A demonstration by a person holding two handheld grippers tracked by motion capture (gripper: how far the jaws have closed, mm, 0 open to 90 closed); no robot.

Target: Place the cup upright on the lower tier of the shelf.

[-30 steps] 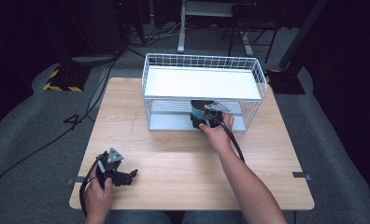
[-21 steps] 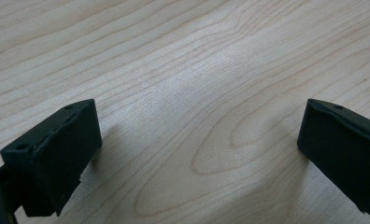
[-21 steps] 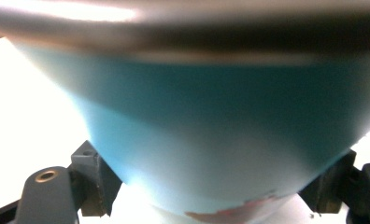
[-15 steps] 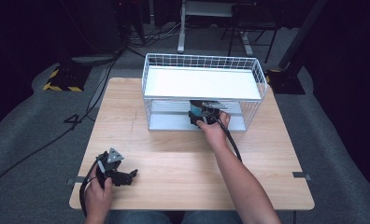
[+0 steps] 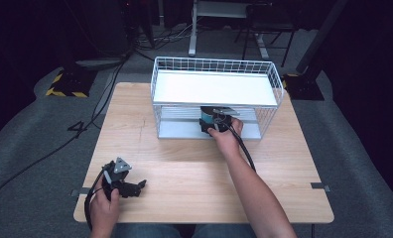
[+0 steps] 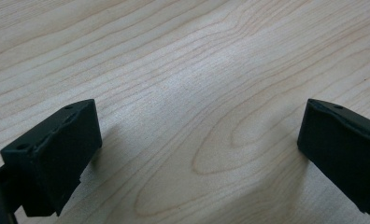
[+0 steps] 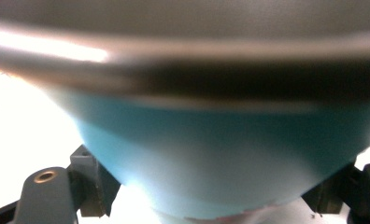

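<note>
Right gripper (image 5: 210, 121) apparently holds a teal bowl (image 7: 220, 158) inside the wire rack (image 5: 157, 106); its rim could snag. Left gripper (image 6: 197, 154) jaws wide.

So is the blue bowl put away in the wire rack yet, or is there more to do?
Nearly. The right claw has the blue bowl between its jaws, reaching into the lower shelf of the white wire rack under the white top shelf. Whether the bowl already rests on that shelf is hard to tell. Probably left: letting go and pulling the hand out. The left claw sits open and empty on the wooden table.
</note>
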